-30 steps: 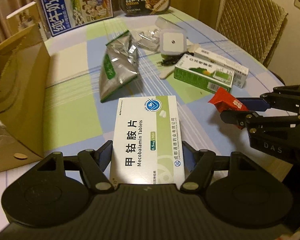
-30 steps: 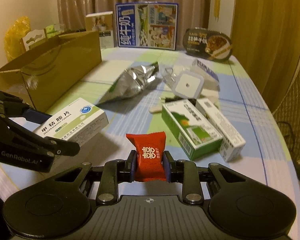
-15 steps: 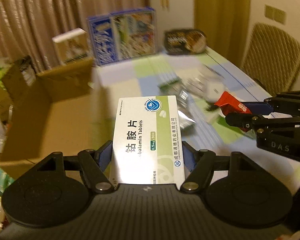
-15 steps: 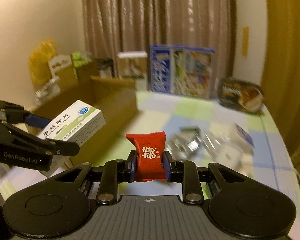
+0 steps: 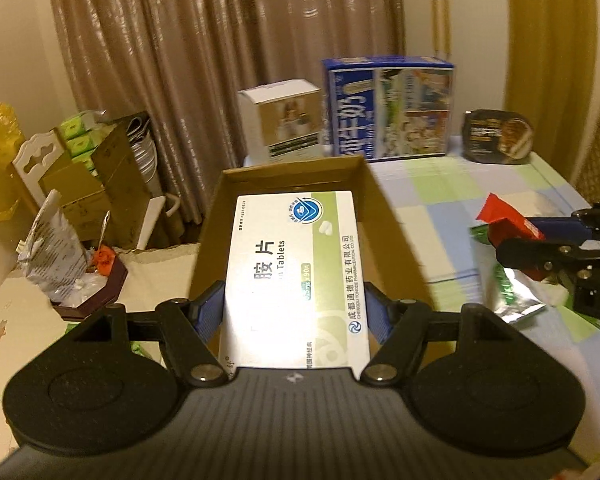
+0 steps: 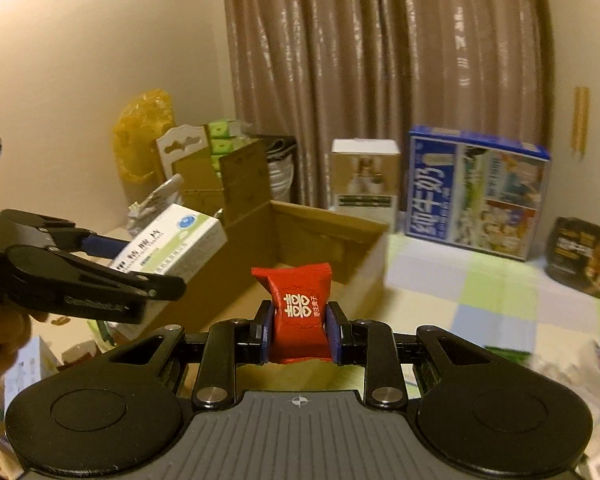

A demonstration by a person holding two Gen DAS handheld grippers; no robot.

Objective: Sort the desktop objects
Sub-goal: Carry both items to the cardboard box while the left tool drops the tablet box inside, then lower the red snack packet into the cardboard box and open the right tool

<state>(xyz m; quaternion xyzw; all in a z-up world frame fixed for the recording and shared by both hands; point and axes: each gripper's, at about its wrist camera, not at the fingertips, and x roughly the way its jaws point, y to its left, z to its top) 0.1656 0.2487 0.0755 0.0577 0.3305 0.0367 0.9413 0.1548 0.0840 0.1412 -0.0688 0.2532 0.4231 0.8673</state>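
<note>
My left gripper (image 5: 296, 312) is shut on a white and green tablet box (image 5: 296, 264), held above the open brown cardboard box (image 5: 384, 216) at the table's left side. The right wrist view shows that left gripper (image 6: 140, 264) carrying the tablet box (image 6: 176, 244) over the cardboard box's (image 6: 328, 232) near left corner. My right gripper (image 6: 298, 328) is shut on a small red candy packet (image 6: 298, 304), just in front of the cardboard box. In the left wrist view the right gripper (image 5: 516, 236) and its red packet (image 5: 504, 220) hang to the right over the checked tablecloth (image 5: 440, 208).
A blue milk carton case (image 5: 388, 108), a white and tan box (image 5: 288, 120) and a dark food tray (image 5: 496, 136) stand along the table's far edge by the curtain. A silver and green pouch (image 5: 516, 296) lies on the cloth. Clutter and cartons (image 5: 80, 184) sit left of the table.
Both grippers have risen and swung left from the table's middle toward the cardboard box, each keeping its item. The tablet box now hangs over the box's opening.
</note>
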